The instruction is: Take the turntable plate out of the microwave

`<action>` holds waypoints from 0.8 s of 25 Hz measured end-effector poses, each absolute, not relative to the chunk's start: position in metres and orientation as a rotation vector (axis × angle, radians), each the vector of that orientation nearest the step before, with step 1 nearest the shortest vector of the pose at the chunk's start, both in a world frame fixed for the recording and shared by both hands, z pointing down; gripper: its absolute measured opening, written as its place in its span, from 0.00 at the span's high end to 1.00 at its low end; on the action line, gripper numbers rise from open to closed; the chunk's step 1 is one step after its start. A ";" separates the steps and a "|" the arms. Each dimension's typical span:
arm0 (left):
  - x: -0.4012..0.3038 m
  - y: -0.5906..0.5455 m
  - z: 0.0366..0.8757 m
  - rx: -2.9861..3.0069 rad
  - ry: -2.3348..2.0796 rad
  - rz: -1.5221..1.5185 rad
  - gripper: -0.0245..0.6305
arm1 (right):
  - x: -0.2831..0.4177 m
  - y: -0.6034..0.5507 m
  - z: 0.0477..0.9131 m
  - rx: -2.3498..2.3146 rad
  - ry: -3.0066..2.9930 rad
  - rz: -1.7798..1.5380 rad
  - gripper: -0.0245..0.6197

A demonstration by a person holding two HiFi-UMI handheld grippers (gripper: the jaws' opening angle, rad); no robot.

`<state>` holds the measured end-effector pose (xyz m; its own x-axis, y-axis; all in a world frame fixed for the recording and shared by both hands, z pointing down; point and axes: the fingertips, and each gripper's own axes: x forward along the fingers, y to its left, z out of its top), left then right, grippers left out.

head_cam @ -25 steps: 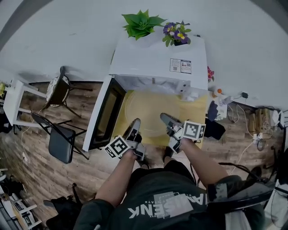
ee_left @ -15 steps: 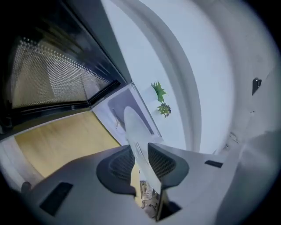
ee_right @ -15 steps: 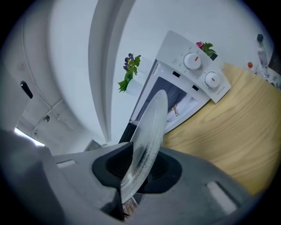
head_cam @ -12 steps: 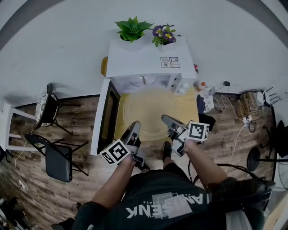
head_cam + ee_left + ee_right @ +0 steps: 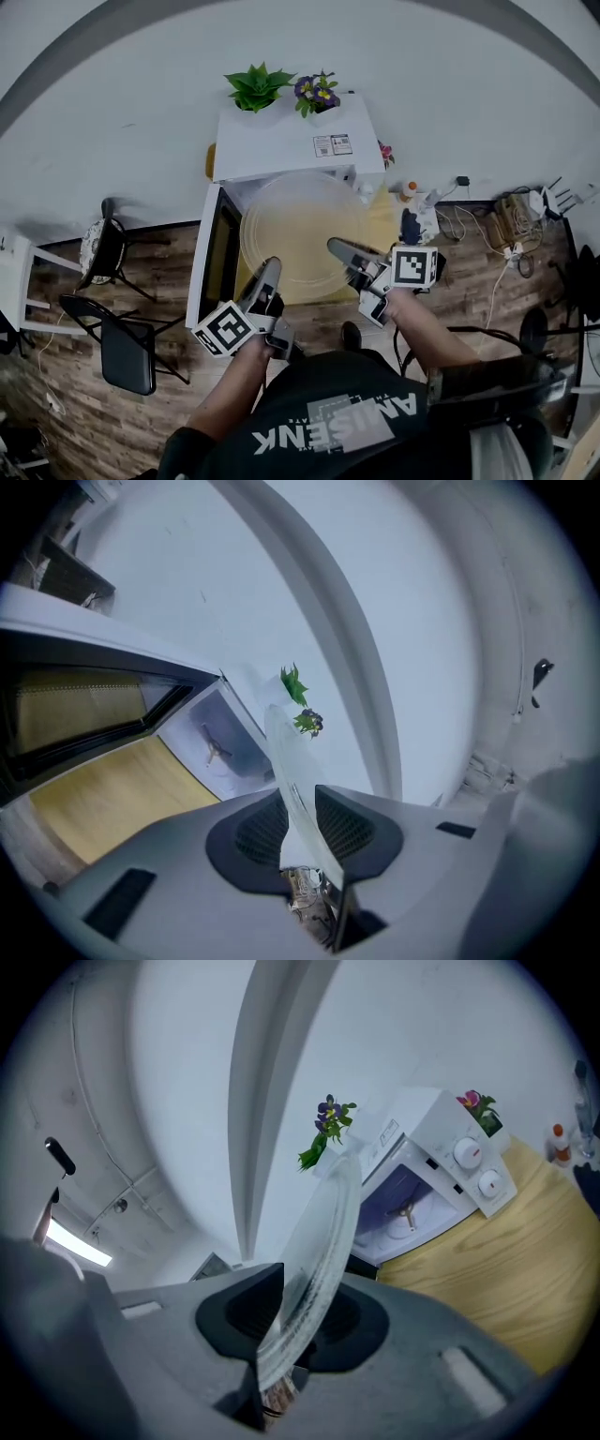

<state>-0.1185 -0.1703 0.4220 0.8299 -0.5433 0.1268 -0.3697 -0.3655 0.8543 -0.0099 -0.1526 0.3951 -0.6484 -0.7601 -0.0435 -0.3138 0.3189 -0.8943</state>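
Observation:
The clear glass turntable plate (image 5: 300,234) hangs flat in the air in front of the open white microwave (image 5: 291,141), above the yellow tabletop. My left gripper (image 5: 269,270) is shut on its near left rim, and my right gripper (image 5: 337,248) is shut on its near right rim. In the left gripper view the plate (image 5: 292,780) runs edge-on between the dark pads. The right gripper view shows the plate (image 5: 323,1241) the same way between its pads. The microwave cavity (image 5: 408,1208) shows the bare turntable hub.
The microwave door (image 5: 214,258) stands open to the left. Two potted plants (image 5: 281,89) sit on top of the microwave. Bottles and cables (image 5: 422,211) lie at the table's right end. Chairs (image 5: 117,281) stand on the wood floor at left.
Both grippers have risen with the plate held between them; it now hangs higher, out in front of the microwave's opening. The head view has shifted too.

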 end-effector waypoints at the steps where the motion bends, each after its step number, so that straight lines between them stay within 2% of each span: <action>1: -0.120 -0.170 0.417 2.018 -0.703 -0.197 0.83 | -0.008 -0.152 0.390 -0.945 2.146 -1.281 0.84; 6: -0.121 -0.172 0.397 2.115 -0.815 -0.109 0.82 | 0.010 -0.152 0.379 -1.017 2.202 -1.293 0.84; 10: -0.098 -0.165 0.378 2.037 -0.713 -0.229 0.82 | 0.021 -0.150 0.370 -1.028 2.194 -1.296 0.84; 13: -0.100 -0.165 0.372 2.094 -0.768 -0.164 0.82 | 0.024 -0.148 0.366 -1.006 2.170 -1.319 0.84; 17: -0.086 -0.155 0.362 1.969 -0.688 -0.303 0.82 | 0.025 -0.146 0.365 -0.995 2.155 -1.327 0.84; 20: -0.096 -0.156 0.368 2.011 -0.753 -0.266 0.83 | 0.021 -0.146 0.366 -0.967 2.150 -1.343 0.84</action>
<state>-0.0958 -0.1563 0.3677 0.7878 -0.6061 0.1101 -0.4019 -0.3703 0.8375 0.0214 -0.1459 0.3663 -0.6668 -0.7452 0.0075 -0.3337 0.2896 -0.8971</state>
